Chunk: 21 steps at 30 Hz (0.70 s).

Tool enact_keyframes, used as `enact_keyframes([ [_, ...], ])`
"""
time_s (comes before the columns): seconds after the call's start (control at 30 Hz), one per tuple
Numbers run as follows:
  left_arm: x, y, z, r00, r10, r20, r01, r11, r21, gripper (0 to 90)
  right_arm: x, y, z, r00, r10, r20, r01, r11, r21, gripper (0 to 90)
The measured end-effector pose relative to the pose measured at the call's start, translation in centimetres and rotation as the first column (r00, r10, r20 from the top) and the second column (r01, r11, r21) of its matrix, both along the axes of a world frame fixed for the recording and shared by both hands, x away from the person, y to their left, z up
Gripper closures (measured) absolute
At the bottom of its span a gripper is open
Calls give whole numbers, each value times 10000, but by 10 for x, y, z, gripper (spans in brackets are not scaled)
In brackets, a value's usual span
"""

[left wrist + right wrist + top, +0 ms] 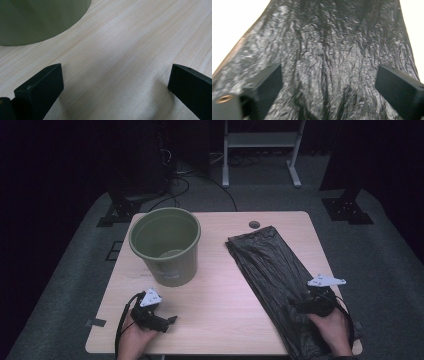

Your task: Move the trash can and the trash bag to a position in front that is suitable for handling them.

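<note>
A green plastic bin (166, 244) stands upright and empty on the left half of the wooden table (225, 285). A crumpled black rubbish bag (275, 270) lies flat along the right half, reaching to the near edge. My left gripper (172, 320) rests low on the table in front of the bin, open, with bare wood between its jaws; the bin's wall (37, 20) shows at upper left. My right gripper (296, 304) hovers over the bag's near end. It stands open just above the wrinkled bag (329, 50), and its fingers (397, 87) press on nothing.
A small dark round cap (254, 224) sits in the table's far edge. Beyond the table are a white frame (260, 145), black stand feet (347, 207) and cables (180, 180) on grey carpet. Bare wood lies between bin and bag.
</note>
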<state>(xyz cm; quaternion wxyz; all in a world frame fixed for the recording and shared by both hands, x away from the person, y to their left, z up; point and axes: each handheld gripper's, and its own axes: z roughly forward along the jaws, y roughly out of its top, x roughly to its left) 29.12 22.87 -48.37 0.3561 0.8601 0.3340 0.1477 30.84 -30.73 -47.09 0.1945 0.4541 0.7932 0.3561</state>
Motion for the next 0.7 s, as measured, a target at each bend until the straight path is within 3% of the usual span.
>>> enact_keyframes([
  [0.17, 0, 0, 0, 10000, 36, -4, -36, 10000, -7, 0, 6, 2, -8, 9996, 24, -270, -25, 10000, -6, 0],
  [0.33, 0, 1, 0, 10000, 43, -16, -43, 10000, -17, 0, 9, 5, -16, 9985, 48, -549, -65, 9995, -320, 0],
  [0.5, -1, 1, 1, 9999, 79, -96, -79, 9999, -82, 0, 8, 5, -17, 9991, -58, -417, 44, 9995, -324, 0],
  [0.7, -5, 7, 14, 9982, 591, -87, -594, 9971, -479, 0, 7, 4, -17, 9990, -217, -381, 206, 9994, -287, 0],
])
